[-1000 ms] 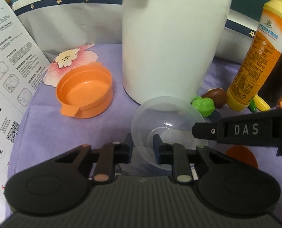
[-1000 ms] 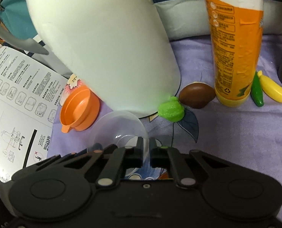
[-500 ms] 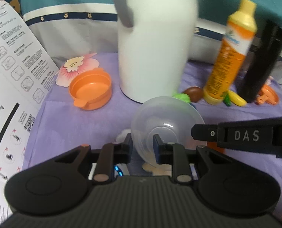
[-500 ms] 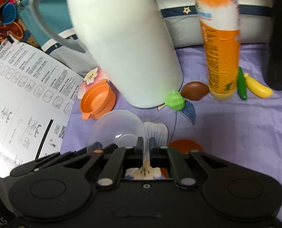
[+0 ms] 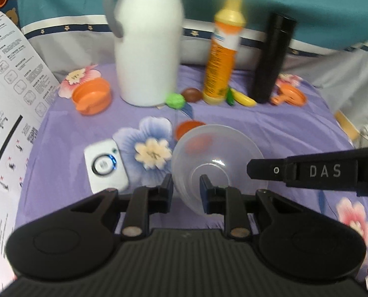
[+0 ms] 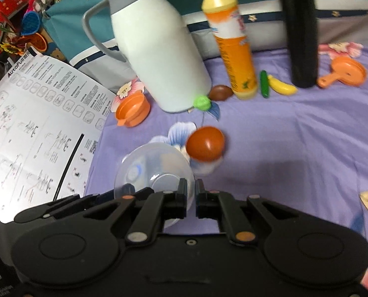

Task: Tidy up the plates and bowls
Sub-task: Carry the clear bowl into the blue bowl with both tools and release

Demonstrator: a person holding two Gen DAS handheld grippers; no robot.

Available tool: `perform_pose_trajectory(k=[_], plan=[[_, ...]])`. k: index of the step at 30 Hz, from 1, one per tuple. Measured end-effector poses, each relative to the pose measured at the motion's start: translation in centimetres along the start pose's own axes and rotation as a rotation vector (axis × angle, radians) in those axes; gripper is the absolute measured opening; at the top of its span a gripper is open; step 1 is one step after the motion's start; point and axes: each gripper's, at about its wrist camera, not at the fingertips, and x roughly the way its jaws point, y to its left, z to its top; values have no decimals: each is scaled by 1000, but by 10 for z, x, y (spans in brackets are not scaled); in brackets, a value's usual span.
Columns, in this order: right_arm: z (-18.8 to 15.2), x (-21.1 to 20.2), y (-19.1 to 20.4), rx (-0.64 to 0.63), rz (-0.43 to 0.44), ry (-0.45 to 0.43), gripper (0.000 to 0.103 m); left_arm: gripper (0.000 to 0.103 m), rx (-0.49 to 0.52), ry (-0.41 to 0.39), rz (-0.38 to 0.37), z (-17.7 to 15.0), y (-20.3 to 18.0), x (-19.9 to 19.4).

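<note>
Left tongs (image 5: 185,189): narrow, clamped on the near rim of the clear bowl (image 5: 217,160), one finger inside the wall and one outside.
Right tongs (image 6: 190,193): nearly closed, pinching the same bowl's thin wall (image 6: 154,170) from its right side.
Clear bowl: held off the surface between both tongs, tilted, its bottom facing the near side (the picture is blurred, so the exact tilt is hard to read).
Orange bowl (image 5: 92,96): far left on the purple flowered cloth (image 5: 283,128), just beside the white jug (image 5: 148,47).
Orange plate (image 6: 350,71): far right, beside the black flask (image 5: 273,59).
Red-brown disc (image 6: 205,143): on the cloth just beyond the clear bowl.
Other things: an orange bottle (image 5: 223,57) between jug and flask; small toy foods at its foot; a white device with a blue-lit ring (image 5: 105,165) near left.
Left edge: a printed instruction sheet (image 6: 35,113).
</note>
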Motion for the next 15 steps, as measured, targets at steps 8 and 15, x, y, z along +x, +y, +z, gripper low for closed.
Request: perform_pose_trajectory(k=[8, 15], plan=[[-53, -45, -30, 22, 1, 24, 6, 22, 76, 37, -49, -41, -38, -31], [-86, -65, -50, 39, -30, 47, 7, 22, 123, 91, -80, -71, -65, -34]])
